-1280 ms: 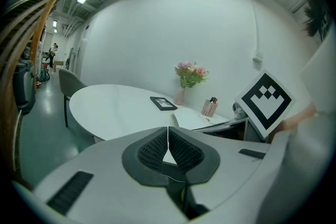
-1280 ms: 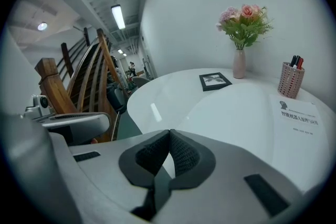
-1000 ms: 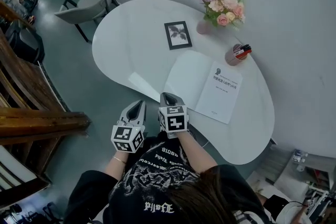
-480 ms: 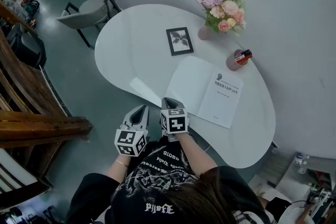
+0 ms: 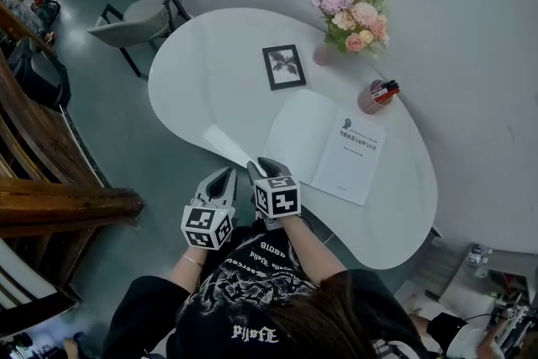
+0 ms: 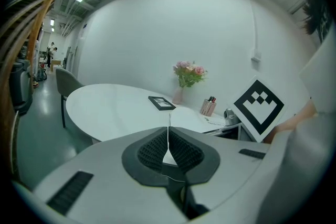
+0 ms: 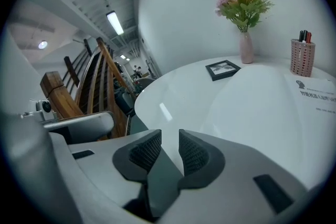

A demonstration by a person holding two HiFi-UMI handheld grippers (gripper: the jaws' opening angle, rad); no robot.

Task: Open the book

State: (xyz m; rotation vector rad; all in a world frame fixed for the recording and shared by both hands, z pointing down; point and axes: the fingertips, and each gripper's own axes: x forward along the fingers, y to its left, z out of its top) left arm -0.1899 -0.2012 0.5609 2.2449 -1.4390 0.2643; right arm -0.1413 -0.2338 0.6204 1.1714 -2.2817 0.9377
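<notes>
Jaws of the left hand-held gripper (image 5: 225, 174) are pressed together on nothing. Those of the right hand-held gripper (image 5: 264, 167) have just been opening and stand apart, empty. Beyond them the book (image 5: 324, 143) lies spread flat on the counter (image 5: 210, 71), just nearer than the picture frame (image 5: 284, 66). It looks thin, light and floppy, and likely to slide. A page's free outer edge seems the best hold.

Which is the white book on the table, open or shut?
Open: the white book lies spread flat, blank page beside printed page.
</notes>
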